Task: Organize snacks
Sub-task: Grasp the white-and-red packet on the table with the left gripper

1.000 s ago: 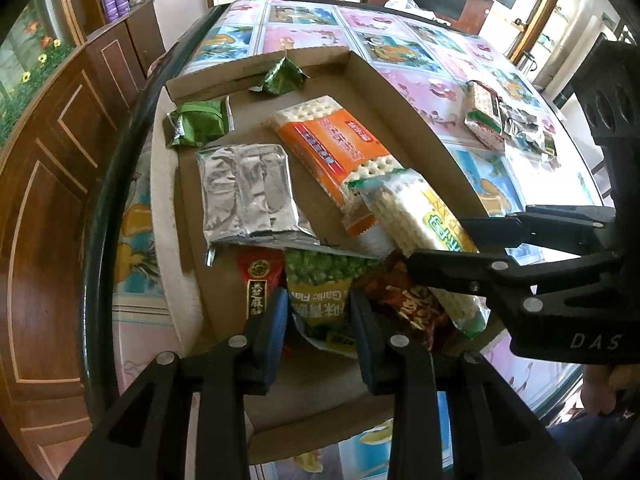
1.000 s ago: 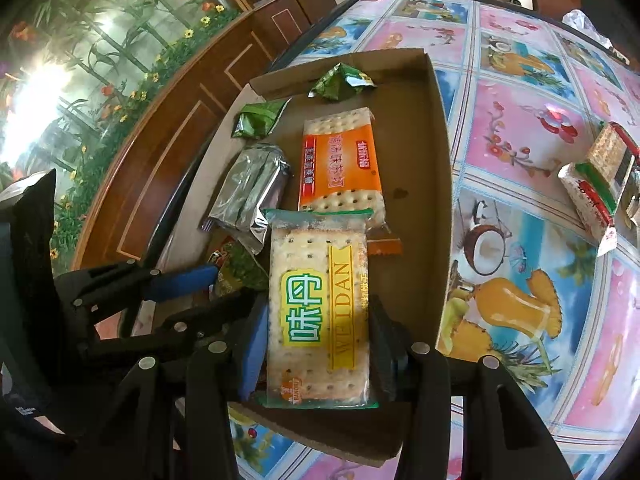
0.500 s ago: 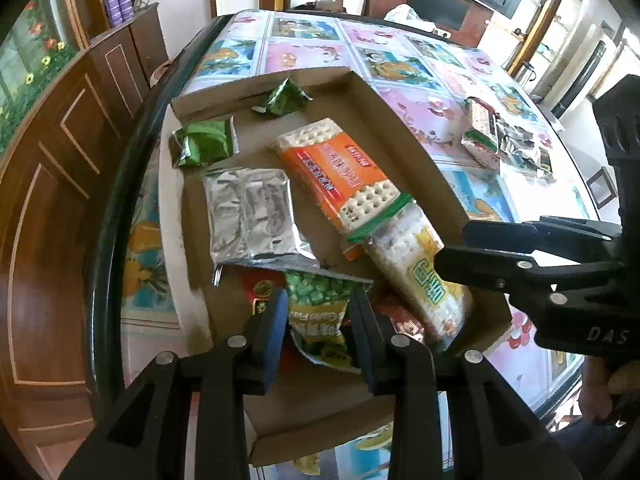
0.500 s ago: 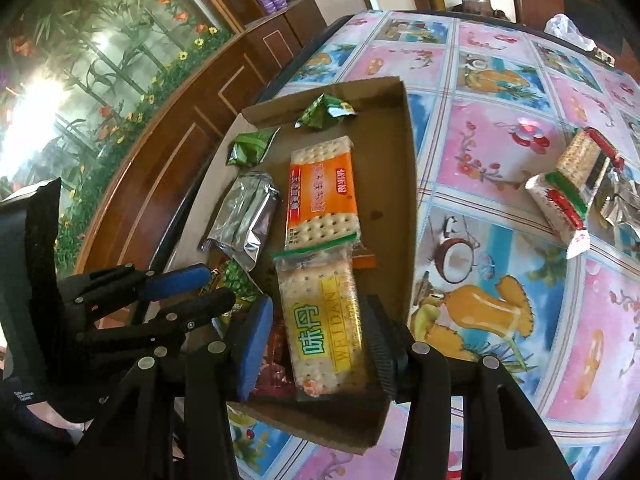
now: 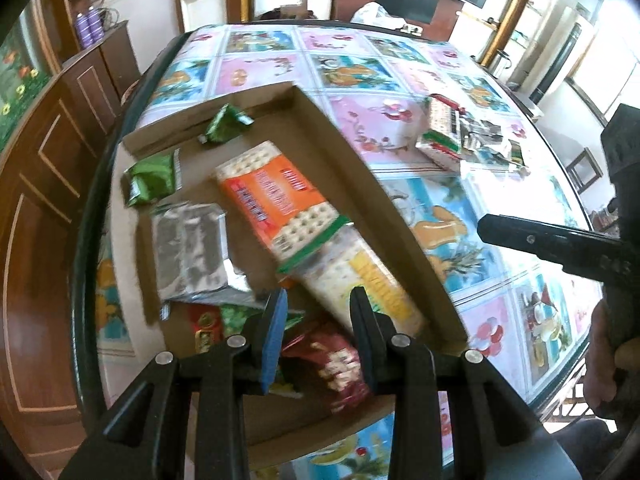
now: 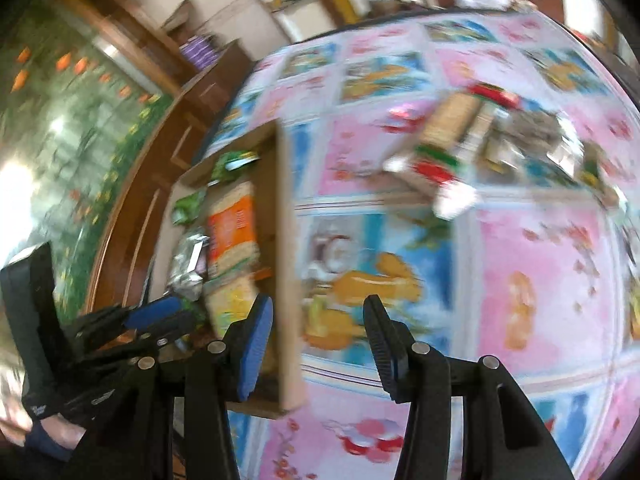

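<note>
So the cardboard tray (image 5: 352, 152) sits on the table with the fruit-print cloth (image 5: 460, 208), and most of the snacks are lying in it: an orange cracker pack (image 5: 276, 196) runs diagonally across the middle, and the clear cracker pack with yellow lettering (image 5: 360, 280) lies just below it, its green-edged end touching or slightly over the orange one's end. To the left there's a silver foil pack (image 5: 188, 248), two small green packets (image 5: 154, 180) up toward the far corner, and along the near edge a green pea bag and a red snack bag (image 5: 332, 356), partly hidden behind the fingers. The left gripper (image 5: 316, 320) hangs over that near edge with its jaws apart and nothing between them, blue pad facing in. The right gripper (image 6: 316, 336) is also spread wide and holding nothing; it's hovering about over the tray's right wall (image 6: 286, 240), one finger on each side of it in the view, though I can't tell if it touches. That view is badly motion-blurred. Out on the cloth, well apart from the tray, sits a small pile of leftover snacks (image 5: 464, 140), including a cracker pack with red and green ends and some silvery wrappers
</note>
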